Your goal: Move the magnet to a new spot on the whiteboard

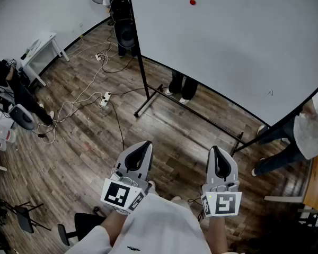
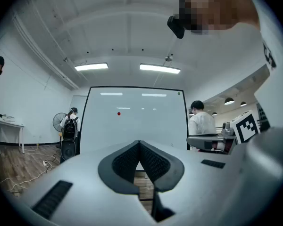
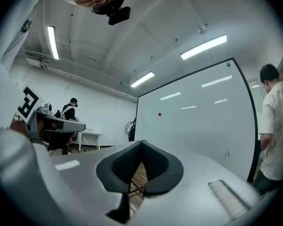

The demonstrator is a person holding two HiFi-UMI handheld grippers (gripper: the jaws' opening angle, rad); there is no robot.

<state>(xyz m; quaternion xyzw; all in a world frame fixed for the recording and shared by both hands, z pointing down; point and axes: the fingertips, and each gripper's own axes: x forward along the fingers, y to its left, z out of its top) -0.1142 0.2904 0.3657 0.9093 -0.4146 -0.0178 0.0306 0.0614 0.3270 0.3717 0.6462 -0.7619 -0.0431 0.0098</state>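
So the red magnet (image 1: pixel 193 2) sits high on the whiteboard (image 1: pixel 228 52), toward the upper left as you face it. The only other mark nearby-ish is a tiny pen scribble (image 1: pixel 271 93) way down by the lower right, so you've got loads of bare board for a new spot. The board is up on a floor stand (image 1: pixel 144 73) well ahead of you, which is why neither gripper is anywhere near the magnet. Your left gripper (image 1: pixel 143 146) and right gripper (image 1: pixel 215 151) are tucked close to your body, pointing level at the board. Both have their jaws pressed together tip to tip with nothing in them, which looks like a carry pose to me. I'd guess you walk up and open one first. Mind the person (image 1: pixel 307 131) at the board's right end and the power strip (image 1: pixel 104 99) with its leads on the floor.
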